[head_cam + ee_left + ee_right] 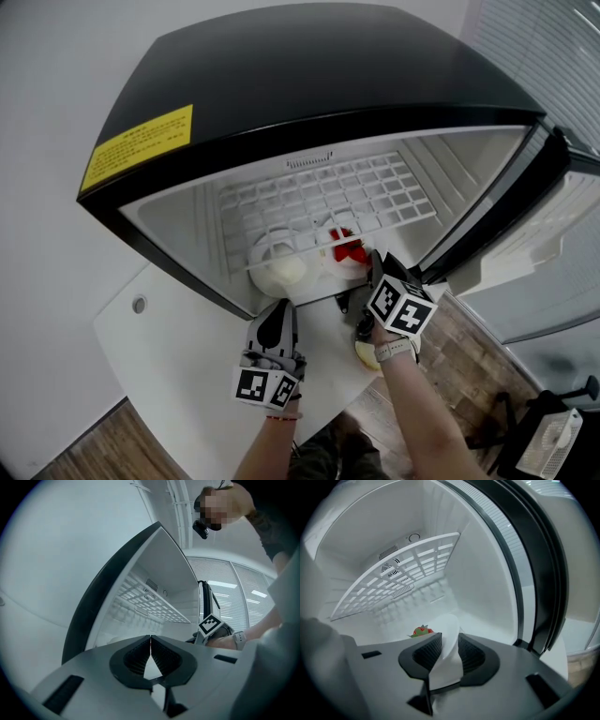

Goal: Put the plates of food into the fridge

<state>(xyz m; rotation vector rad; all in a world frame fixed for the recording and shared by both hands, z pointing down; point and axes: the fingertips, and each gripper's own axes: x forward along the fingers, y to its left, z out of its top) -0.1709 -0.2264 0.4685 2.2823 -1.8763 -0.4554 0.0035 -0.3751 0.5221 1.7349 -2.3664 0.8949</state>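
jaws of the right gripper [450, 641] loose around the plate [450, 623] rim, inside the fridge [487, 573], red food [422, 631] beyond, left gripper [151, 649] jaws clenched, empty

Head cam sat high and looked steeply down onto the fridge [281, 75] top and into its open cavity from mid range. Cam on the left gripper [150, 641] sat low outside the opening, tilted slightly up into the cavity. Cam on the right gripper [450, 641] was close in at the mouth, facing the back wall. All three shared the wire shelf [319, 192] and the white interior.
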